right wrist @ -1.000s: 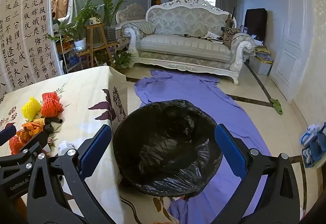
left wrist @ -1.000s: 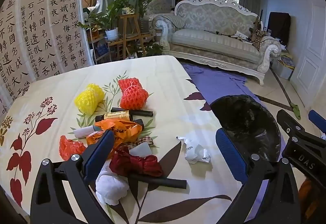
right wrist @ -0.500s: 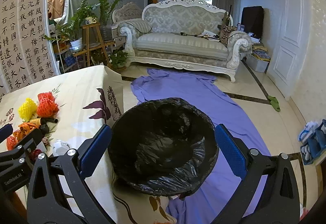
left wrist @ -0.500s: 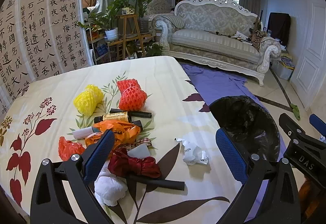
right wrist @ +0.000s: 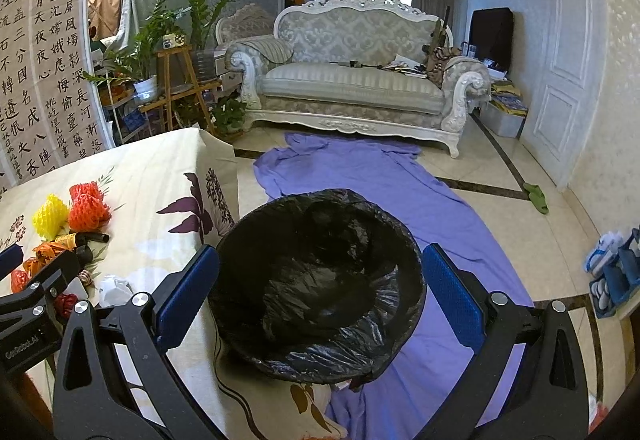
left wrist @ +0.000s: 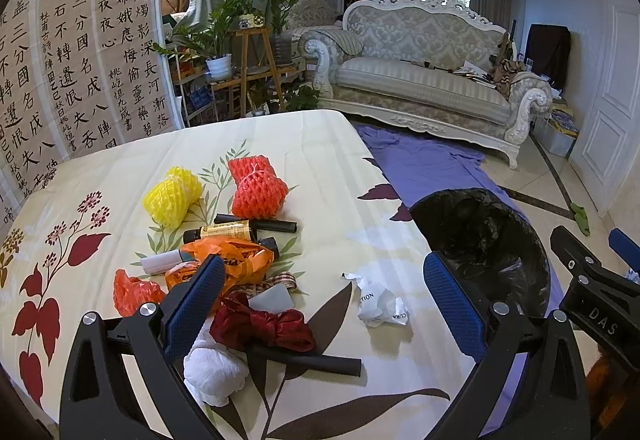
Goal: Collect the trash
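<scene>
Right tool [right wrist: 320, 296] agape above black-lined bin [right wrist: 320, 280], contents indiscernible

The right gripper [right wrist: 320, 292] hangs with its blue-padded jaws spread wide and nothing between them — below the gap sits the bin [right wrist: 320, 280], lined with a crinkled black bag, beside the table's edge. The table [right wrist: 160, 175] (under a cream cloth printed with leaves and flowers) fills the left of the view. On it lie a yellow foam net [right wrist: 49, 215] touching an orange foam net [right wrist: 89, 205], a crumpled white paper [right wrist: 114, 290] nearer the bin, and small orange and red scraps partly hidden behind the left gripper [right wrist: 36, 300] at the frame's left edge. A purple sheet [right wrist: 380, 179] stretches over the floor toward a white sofa [right wrist: 352, 79].
</scene>
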A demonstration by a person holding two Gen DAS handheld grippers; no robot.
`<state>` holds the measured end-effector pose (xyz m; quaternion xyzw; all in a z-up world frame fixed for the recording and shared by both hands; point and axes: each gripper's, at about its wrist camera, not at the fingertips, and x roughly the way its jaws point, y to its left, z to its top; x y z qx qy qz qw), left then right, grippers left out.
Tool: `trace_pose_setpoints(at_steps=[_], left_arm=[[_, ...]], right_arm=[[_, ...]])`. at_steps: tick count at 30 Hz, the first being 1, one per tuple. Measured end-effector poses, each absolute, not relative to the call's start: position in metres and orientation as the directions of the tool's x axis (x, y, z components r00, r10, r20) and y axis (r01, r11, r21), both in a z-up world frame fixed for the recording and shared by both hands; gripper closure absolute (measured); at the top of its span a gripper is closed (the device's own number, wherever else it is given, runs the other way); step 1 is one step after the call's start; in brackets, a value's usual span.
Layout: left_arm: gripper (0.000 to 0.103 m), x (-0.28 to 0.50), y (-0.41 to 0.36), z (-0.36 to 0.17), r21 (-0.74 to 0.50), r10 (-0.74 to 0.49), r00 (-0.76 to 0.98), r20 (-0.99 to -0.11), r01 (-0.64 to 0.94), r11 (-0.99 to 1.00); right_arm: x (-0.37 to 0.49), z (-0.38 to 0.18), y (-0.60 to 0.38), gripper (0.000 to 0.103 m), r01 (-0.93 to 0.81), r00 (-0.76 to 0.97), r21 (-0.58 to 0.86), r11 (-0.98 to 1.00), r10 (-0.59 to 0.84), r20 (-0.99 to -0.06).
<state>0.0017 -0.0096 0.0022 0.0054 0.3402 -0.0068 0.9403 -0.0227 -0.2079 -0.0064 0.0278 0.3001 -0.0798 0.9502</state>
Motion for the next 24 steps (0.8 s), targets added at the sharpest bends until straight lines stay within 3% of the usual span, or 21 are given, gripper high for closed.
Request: trace_pose_setpoints(at_steps=[24], left_arm=[[0.006,0.0070,-0.0065,-0.0066,-0.001,-0.015,0.760,-0.650,0.018,1.000]], right_arm=[[-0.0220,-0.0076,-0.2074,0.004,0.172,0.804,0.005,0.985,-0.138,-0.578]])
